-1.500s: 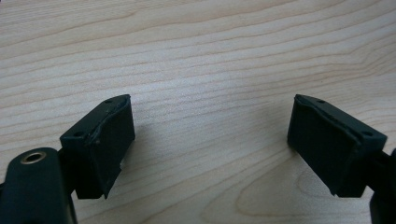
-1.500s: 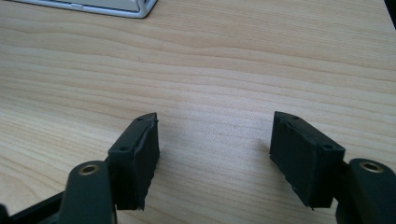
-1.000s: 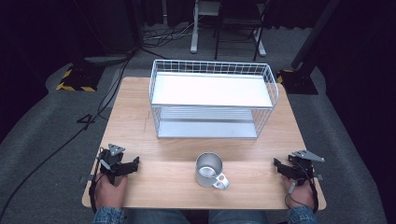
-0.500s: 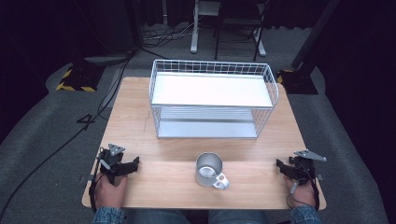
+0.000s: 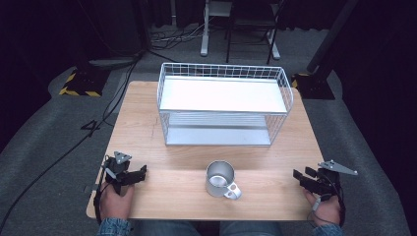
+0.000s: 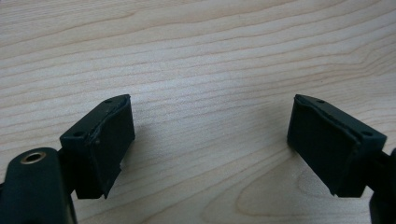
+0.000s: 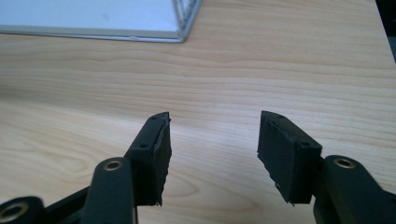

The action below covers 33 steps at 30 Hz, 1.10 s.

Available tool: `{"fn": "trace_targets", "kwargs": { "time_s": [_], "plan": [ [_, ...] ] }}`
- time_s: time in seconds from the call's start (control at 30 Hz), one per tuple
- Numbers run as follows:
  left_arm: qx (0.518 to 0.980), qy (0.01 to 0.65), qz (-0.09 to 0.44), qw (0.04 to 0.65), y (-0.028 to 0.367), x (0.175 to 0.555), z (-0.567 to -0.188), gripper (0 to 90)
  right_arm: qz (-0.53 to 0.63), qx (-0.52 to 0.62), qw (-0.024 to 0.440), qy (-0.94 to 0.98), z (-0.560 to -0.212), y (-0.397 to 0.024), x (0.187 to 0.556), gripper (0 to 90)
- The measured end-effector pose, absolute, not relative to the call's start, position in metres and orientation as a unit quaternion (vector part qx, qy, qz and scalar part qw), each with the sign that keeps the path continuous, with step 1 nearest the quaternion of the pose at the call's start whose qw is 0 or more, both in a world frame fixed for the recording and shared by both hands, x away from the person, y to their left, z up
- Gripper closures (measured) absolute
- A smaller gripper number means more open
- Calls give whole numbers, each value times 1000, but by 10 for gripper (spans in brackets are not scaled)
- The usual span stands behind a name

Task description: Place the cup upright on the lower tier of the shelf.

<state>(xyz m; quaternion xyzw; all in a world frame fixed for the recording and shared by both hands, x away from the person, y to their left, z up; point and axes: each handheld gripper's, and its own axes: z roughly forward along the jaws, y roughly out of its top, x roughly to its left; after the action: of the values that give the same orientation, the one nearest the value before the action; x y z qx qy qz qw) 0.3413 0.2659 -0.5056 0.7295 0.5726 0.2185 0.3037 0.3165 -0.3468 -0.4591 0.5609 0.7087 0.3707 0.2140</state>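
At the desk's [image 5: 147, 123] near left corner the left gripper [image 5: 140, 173] lies low over the wood in the person's left hand [image 5: 117, 200], close to both the left edge and the front edge. Its fingers [image 6: 105, 140] stand wide apart with only bare wood grain between them, holding nothing. Open desk runs from there to the metal mug [image 5: 220, 178], which stands upright near the front middle, its handle turned toward the front right and bare wood all round it. Behind the mug, well apart from it, a white wire basket [image 5: 223, 71] with a white shelf on top fills the back middle of the desk, leaving a strip of wood on either side and its far rim near the back edge. On the right, the right gripper [image 5: 298, 176] sits near the front right corner, and its body appears to reach past the desk's right edge, though the angle makes that hard to judge. Its fingers [image 7: 154, 149] are parted, less widely, and empty; the basket's near corner [image 7: 184, 28] shows ahead of them.
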Motion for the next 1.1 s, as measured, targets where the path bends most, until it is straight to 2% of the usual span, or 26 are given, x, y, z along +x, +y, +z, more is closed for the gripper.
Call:
{"fn": "trace_targets", "kwargs": {
  "time_s": [0.17, 0.6, 1.1],
  "plan": [
    [729, 573, 219, 304, 266, 341, -506, 152, 388, 535, 218, 718, -443, -339, 298, 449],
    [729, 573, 218, 303, 266, 341, -506, 152, 405, 487, 210, 745, -418, -313, 287, 450],
    [730, 572, 219, 304, 266, 341, -506, 152, 438, 409, 170, 782, -406, -259, 268, 466]
  ]
}}
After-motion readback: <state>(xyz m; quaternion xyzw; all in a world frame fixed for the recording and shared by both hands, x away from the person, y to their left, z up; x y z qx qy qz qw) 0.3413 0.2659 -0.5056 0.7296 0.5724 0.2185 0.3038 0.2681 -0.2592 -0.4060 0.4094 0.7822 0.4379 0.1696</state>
